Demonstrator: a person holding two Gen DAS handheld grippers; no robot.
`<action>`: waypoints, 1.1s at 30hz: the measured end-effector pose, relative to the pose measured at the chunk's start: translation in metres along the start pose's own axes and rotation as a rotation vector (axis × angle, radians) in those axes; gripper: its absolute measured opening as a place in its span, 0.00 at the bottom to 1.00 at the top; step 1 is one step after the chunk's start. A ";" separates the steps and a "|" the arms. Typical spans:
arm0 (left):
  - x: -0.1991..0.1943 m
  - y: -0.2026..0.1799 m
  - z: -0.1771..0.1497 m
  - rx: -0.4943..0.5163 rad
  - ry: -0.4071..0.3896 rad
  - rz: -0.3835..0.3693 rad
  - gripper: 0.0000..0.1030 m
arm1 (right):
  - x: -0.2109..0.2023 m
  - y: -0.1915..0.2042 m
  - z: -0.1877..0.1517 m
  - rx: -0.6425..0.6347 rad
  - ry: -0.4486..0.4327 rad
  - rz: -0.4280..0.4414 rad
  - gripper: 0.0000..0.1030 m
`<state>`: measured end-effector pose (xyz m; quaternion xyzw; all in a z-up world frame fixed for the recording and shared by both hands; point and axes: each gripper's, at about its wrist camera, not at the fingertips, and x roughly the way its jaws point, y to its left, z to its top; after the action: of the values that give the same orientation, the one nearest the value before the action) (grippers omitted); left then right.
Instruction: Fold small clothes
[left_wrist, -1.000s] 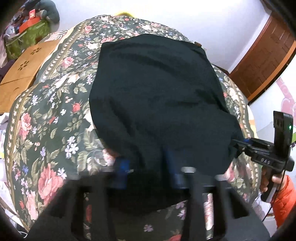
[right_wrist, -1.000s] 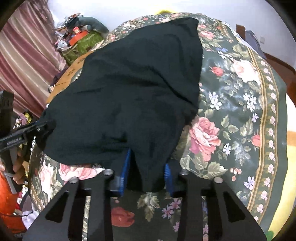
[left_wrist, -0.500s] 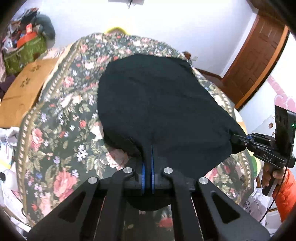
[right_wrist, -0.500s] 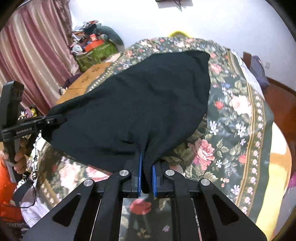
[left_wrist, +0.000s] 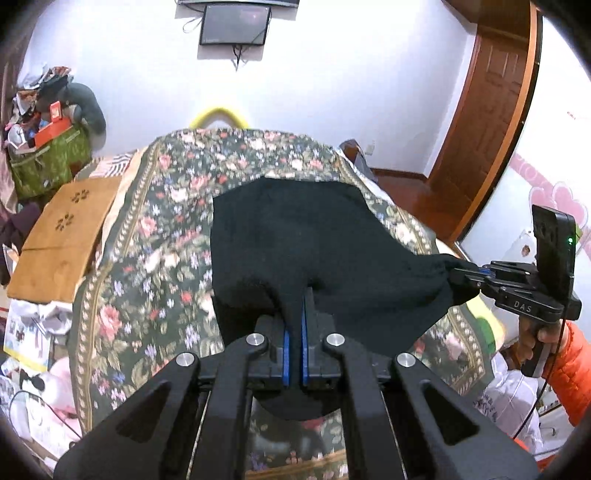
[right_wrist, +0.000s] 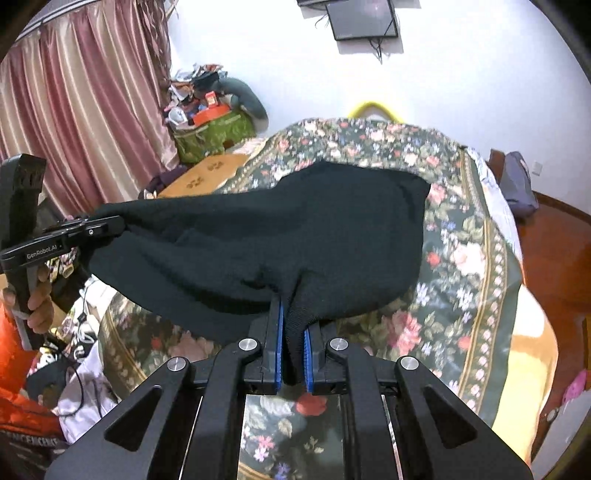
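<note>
A black knitted garment (left_wrist: 295, 243) (right_wrist: 295, 229) hangs between my two grippers, its far edge still lying on the floral bedspread (left_wrist: 159, 229) (right_wrist: 461, 258). My left gripper (left_wrist: 294, 314) is shut on the near left corner, the cloth pinched between its blue pads. My right gripper (right_wrist: 293, 328) is shut on the near right corner, a fold of cloth squeezed between its pads. In each wrist view the other gripper shows from the side: the right gripper (left_wrist: 458, 277) and the left gripper (right_wrist: 118, 225), each clamped on the garment's edge and lifted off the bed.
A brown cardboard sheet (left_wrist: 62, 236) lies at the bed's left side. A green bag (left_wrist: 48, 162) piled with clutter stands by the pink curtain (right_wrist: 74, 110). A wooden door (left_wrist: 487, 122) is at the right. A monitor (left_wrist: 234, 24) hangs on the white wall.
Both grippers have risen and tipped up, lifting the garment's near edge off the bed. The right gripper's jaws have come together on the cloth.
</note>
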<state>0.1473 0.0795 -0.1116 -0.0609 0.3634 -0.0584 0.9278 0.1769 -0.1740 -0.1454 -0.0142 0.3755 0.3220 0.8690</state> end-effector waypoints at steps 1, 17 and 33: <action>0.002 0.002 0.006 0.000 -0.003 -0.001 0.03 | 0.000 -0.002 0.005 0.001 -0.008 -0.002 0.07; 0.076 0.038 -0.056 -0.064 0.324 -0.117 0.04 | 0.047 -0.025 -0.039 0.055 0.208 0.067 0.08; 0.097 0.069 -0.064 -0.220 0.376 -0.090 0.54 | 0.050 -0.046 -0.050 0.145 0.278 0.019 0.44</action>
<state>0.1791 0.1279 -0.2338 -0.1659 0.5310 -0.0700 0.8280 0.1964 -0.1959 -0.2241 0.0077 0.5146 0.2974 0.8042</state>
